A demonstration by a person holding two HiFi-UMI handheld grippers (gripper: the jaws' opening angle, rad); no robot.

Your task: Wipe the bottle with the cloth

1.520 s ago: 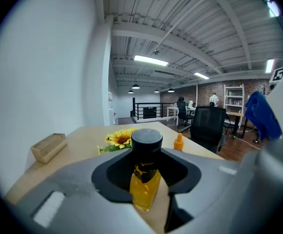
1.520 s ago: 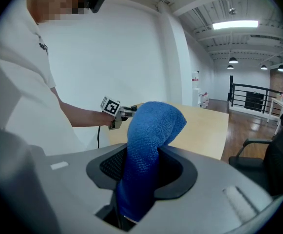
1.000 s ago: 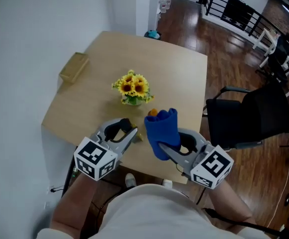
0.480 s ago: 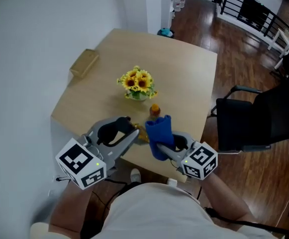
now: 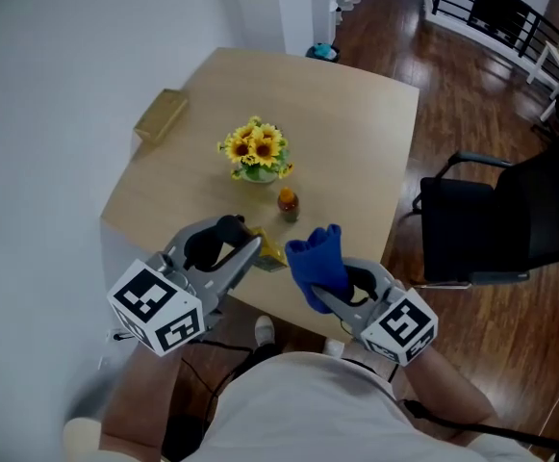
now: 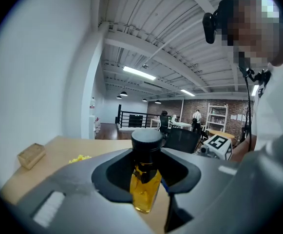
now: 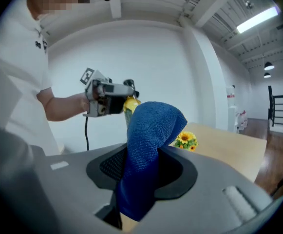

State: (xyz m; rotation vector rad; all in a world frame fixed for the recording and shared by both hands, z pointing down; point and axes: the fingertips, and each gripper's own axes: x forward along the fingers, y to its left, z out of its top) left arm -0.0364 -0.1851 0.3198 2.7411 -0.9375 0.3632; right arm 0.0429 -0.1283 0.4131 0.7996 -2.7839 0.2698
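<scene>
Blue cloth stands up from my right gripper, which is clamped on it above the near edge of the wooden table in the head view. My left gripper grasps the bottle of yellow liquid just beside the cloth, with a gap between them. Both are lifted, so I judge the pickups done and the wiping itself left to do. Sunflowers, a small orange-topped bottle and a wooden block sit further back, out of the way. A black chair stands off to the right.

Left gripper view: the jaws pinch the black-capped bottle by its body.

Right gripper view: the jaws are closed on the cloth, and the bottle shows beyond it.
</scene>
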